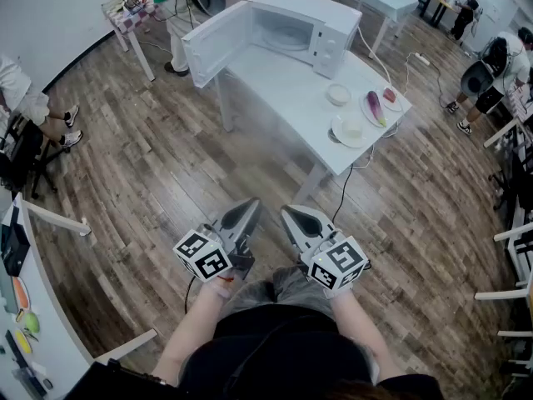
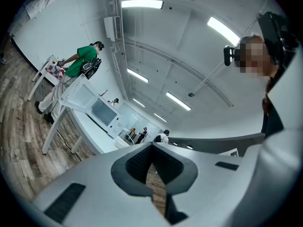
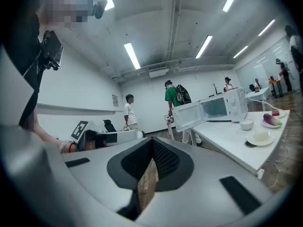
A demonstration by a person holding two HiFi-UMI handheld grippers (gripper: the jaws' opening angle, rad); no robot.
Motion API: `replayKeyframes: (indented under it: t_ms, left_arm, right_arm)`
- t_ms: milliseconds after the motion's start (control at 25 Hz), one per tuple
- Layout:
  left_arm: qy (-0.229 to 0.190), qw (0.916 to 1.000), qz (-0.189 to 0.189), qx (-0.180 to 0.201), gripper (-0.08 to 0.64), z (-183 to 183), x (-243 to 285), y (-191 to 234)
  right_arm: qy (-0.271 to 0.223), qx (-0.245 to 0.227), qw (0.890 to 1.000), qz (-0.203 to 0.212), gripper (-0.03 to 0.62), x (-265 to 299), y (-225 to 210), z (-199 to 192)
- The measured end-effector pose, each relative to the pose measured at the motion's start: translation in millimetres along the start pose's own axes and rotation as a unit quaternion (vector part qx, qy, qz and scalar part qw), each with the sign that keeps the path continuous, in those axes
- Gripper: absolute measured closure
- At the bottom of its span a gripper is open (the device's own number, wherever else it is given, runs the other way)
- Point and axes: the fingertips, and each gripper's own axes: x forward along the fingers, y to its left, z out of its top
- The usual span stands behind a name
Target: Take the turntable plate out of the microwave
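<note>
The white microwave (image 1: 291, 32) stands on the far end of a white table (image 1: 300, 98) with its door (image 1: 215, 44) swung open to the left. The glass turntable plate (image 1: 287, 38) lies inside its cavity. Both grippers are held close to the person's body, well short of the table. My left gripper (image 1: 248, 211) is shut with nothing in it, and so is my right gripper (image 1: 291, 215). The microwave (image 3: 222, 107) and its open door (image 3: 191, 115) show far off in the right gripper view, and smaller as the microwave (image 2: 102, 110) in the left gripper view.
A white bowl (image 1: 338, 95), a plate with an eggplant (image 1: 375, 107) and a plate with a white lump (image 1: 350, 130) sit on the table's near end. A cable (image 1: 346, 186) hangs from the table to the wood floor. People stand behind the microwave and at the room's edges.
</note>
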Motion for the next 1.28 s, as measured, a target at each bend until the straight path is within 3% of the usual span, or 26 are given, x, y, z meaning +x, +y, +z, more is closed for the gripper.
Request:
replayKeyframes:
  t_ms: [640, 1000, 1280]
  left_arm:
    - [-0.013, 0.9997, 0.020, -0.001, 0.549, 24.6, -7.1, 41.5]
    - [-0.018, 0.9997, 0.019, 0.003, 0.549, 38.7, 14.9, 69.1]
    - [-0.009, 0.9994, 0.029, 0.014, 0.548, 61.3, 47.2, 118.7]
  right_arm:
    - [0.009, -0.020, 1.000, 0.003, 0.574, 48.5, -7.6, 4.3]
    - [-0.010, 0.003, 1.000, 0.005, 0.572, 74.5, -30.5, 9.1]
    - [-0.013, 0.025, 0.999, 0.032, 0.572, 142.0, -70.6, 12.1]
